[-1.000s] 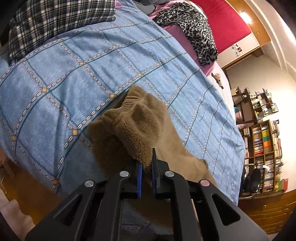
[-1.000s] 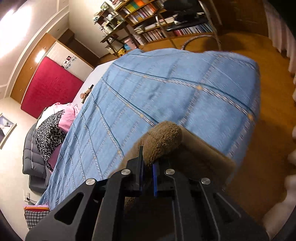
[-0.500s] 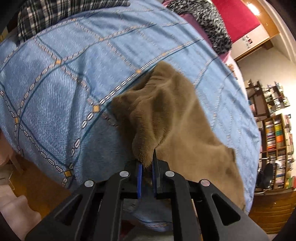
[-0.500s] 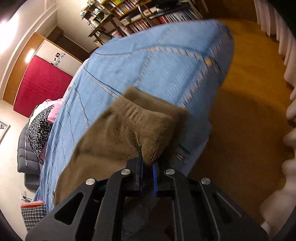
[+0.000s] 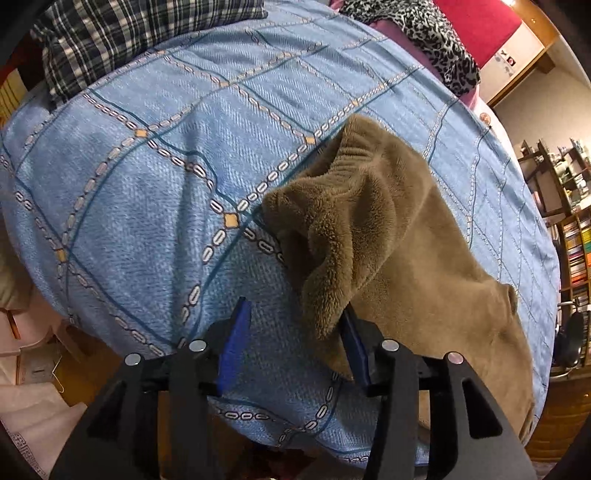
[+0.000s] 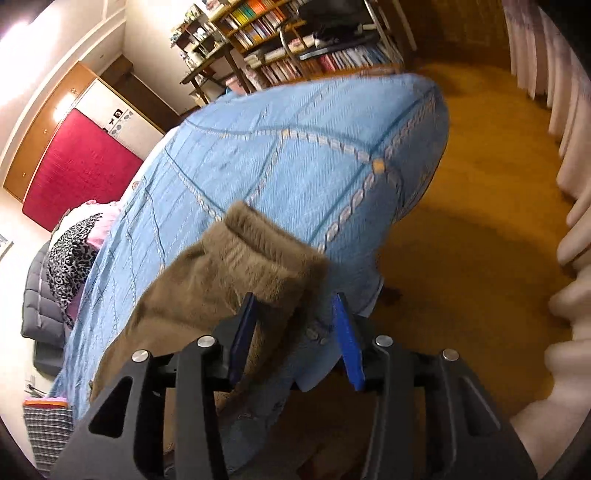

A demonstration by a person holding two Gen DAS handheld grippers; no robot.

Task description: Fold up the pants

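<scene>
Both tongs are spread: the left gripper (image 5: 293, 317) and right gripper (image 6: 295, 314) sit at lower centre, brown fleece pants (image 5: 399, 236) lying loose on the blue blanket (image 5: 155, 177).

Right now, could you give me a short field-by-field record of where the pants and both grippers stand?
garment: brown fleece pants, lying on the bed
surface: blue patterned bedspread
left gripper: open, a fold of the fleece hangs against its right finger
right gripper: open, the ribbed edge of the pants just ahead of its left finger
behind pants: plaid fabric, leopard-print fabric
room: bookshelves
</scene>
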